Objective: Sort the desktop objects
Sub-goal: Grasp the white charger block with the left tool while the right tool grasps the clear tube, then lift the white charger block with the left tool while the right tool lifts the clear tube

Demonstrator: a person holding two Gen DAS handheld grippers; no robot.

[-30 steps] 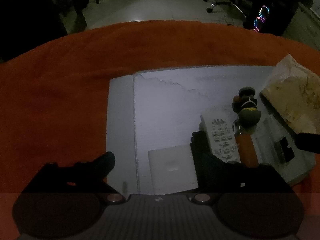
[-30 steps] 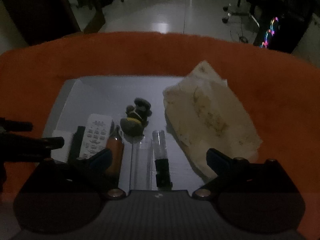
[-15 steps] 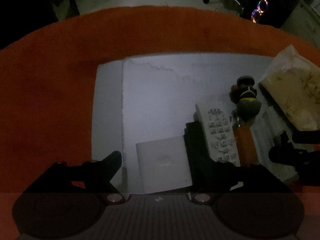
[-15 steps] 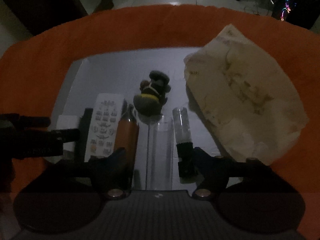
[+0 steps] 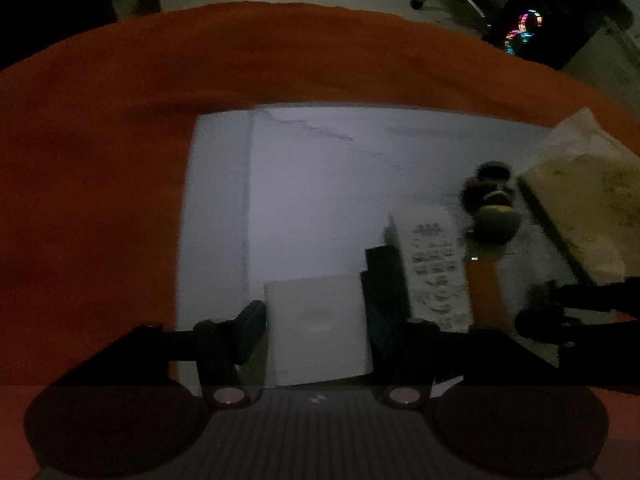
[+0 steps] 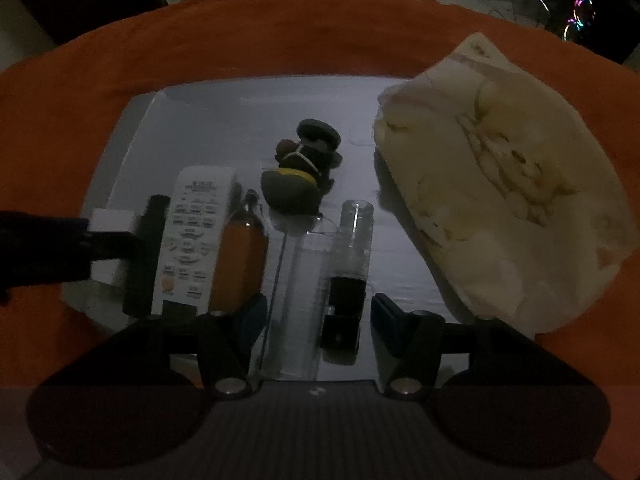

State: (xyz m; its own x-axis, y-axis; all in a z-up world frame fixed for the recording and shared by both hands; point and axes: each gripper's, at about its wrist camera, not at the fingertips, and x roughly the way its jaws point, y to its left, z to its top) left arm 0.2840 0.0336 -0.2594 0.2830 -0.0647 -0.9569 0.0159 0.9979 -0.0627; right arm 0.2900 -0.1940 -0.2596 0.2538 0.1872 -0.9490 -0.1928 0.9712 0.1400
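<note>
Left wrist view showed the left gripper closing around a white box; the right gripper (fingers still apart) closed around a clear tube.

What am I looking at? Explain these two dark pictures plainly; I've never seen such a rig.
No robot: a person holds a two-fingered tool in each hand, each with a camera looking along its fingers. One picture comes from the left tool, one from the right tool. On an orange cloth lies a white board carrying a white box, black bar, white remote, orange bottle, clear tube, dark-capped vial, toy figure and crumpled pale bag. Both tools' jaws have just been closing: the left around the box, grip unclear; the right straddles tube and vial, seemingly not pressing yet.
</note>
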